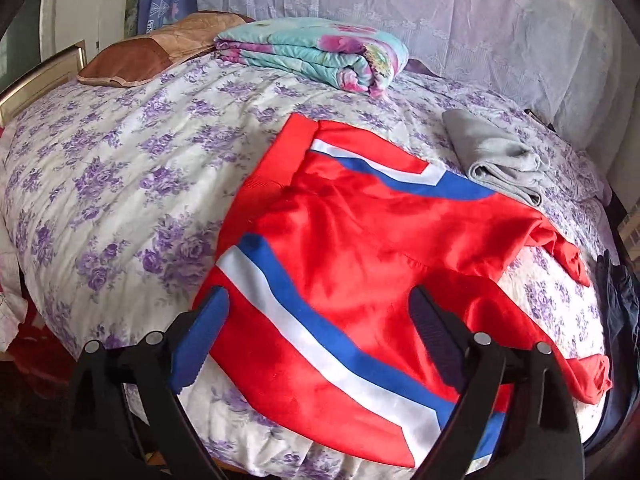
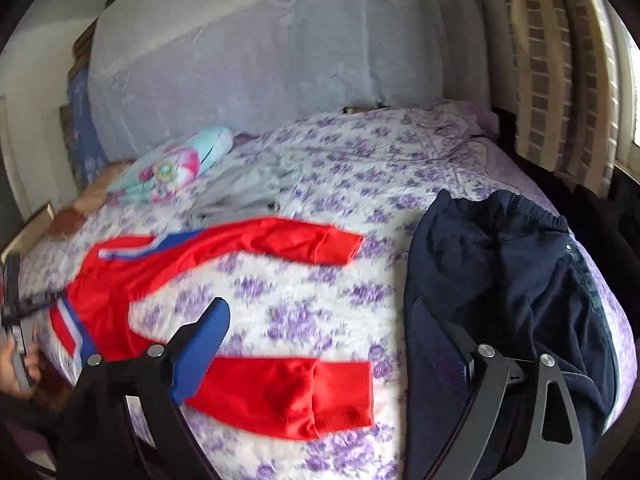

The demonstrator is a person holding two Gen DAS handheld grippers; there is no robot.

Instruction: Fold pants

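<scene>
A red garment (image 1: 352, 248) with blue and white stripes lies spread on the flowered bed (image 1: 120, 184). Its two cuffed ends (image 2: 304, 396) reach toward the right. My left gripper (image 1: 320, 336) hovers open over its near striped part, nothing between its fingers. Dark navy pants (image 2: 500, 280) with an elastic waistband lie crumpled at the bed's right side, and they also show at the right rim as navy pants (image 1: 620, 304). My right gripper (image 2: 324, 344) is open above the bare sheet between the red cuff and the navy pants. Its right finger overlaps the navy cloth in the picture.
A folded grey garment (image 1: 496, 160) lies beyond the red one. A folded floral blanket (image 1: 316, 52) and a brown pillow (image 1: 148, 52) sit at the head end. A pale drape (image 2: 260, 52) hangs behind the bed. A person's hand (image 2: 16, 364) shows at the far left.
</scene>
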